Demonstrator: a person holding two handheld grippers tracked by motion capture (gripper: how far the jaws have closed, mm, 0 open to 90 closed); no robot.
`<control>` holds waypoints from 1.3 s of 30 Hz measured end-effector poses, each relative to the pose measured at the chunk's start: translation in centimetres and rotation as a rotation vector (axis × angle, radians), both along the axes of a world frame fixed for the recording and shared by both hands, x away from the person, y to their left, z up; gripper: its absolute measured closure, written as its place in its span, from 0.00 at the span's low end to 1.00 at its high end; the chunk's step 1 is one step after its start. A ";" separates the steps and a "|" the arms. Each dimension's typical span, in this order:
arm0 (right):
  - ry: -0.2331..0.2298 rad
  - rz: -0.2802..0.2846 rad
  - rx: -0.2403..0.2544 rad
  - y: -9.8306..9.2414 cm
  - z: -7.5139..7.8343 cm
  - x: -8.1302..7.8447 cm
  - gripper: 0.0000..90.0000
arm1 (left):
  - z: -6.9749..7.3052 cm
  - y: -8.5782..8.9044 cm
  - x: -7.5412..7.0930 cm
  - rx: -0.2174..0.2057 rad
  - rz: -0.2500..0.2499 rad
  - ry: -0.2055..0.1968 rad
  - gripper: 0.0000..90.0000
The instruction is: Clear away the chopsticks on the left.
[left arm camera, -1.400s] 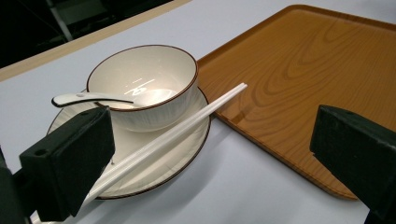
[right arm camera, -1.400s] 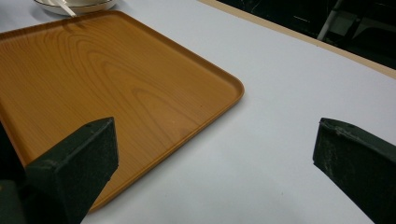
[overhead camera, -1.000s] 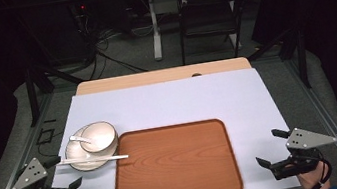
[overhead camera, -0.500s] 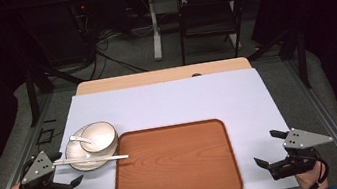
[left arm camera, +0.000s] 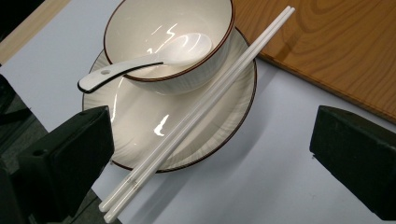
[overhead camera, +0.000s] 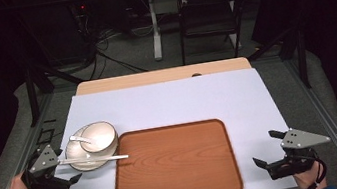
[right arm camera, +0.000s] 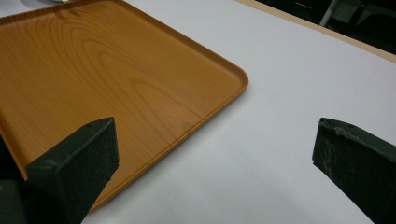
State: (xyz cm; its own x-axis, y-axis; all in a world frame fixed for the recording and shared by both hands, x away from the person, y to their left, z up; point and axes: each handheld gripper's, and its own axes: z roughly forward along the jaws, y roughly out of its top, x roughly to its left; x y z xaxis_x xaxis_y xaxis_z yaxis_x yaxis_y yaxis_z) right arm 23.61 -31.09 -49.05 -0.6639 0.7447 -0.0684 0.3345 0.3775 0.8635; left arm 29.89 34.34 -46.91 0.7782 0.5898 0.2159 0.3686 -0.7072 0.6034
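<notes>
Left gripper view showed the left gripper (left arm camera: 205,154) spread wide and empty, apparently lined up to pinch the white chopsticks (left arm camera: 201,112) lying across the plate (left arm camera: 140,135). At twelve o'clock sat the bowl (left arm camera: 168,42) with its spoon (left arm camera: 140,63); at two o'clock, the wooden tray (left arm camera: 336,51). The right gripper (overhead camera: 275,150) waited, jaws apart.

A bowl (overhead camera: 98,136) holding a spoon (overhead camera: 80,138) sat on a plate (overhead camera: 81,158), chopsticks (overhead camera: 93,159) lay across the plate, and a tray (overhead camera: 175,163) lay just to its right.
</notes>
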 end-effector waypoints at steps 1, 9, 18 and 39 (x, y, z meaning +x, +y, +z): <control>-0.002 0.000 -0.001 0.0 0.0 0.0 0.00 | -0.2 -0.2 0.4 0.028 -0.013 0.017 0.00; 0.004 0.004 0.003 -0.1 -0.1 0.0 0.00 | -0.6 -0.9 1.6 0.099 -0.055 0.053 0.12; 0.002 -0.003 -0.001 0.0 -0.1 0.0 0.00 | -1.3 -1.0 2.7 0.132 -0.098 0.073 0.36; 0.002 -0.004 -0.011 0.0 -0.1 0.0 0.02 | -2.8 -2.6 4.6 0.226 -0.210 0.122 0.74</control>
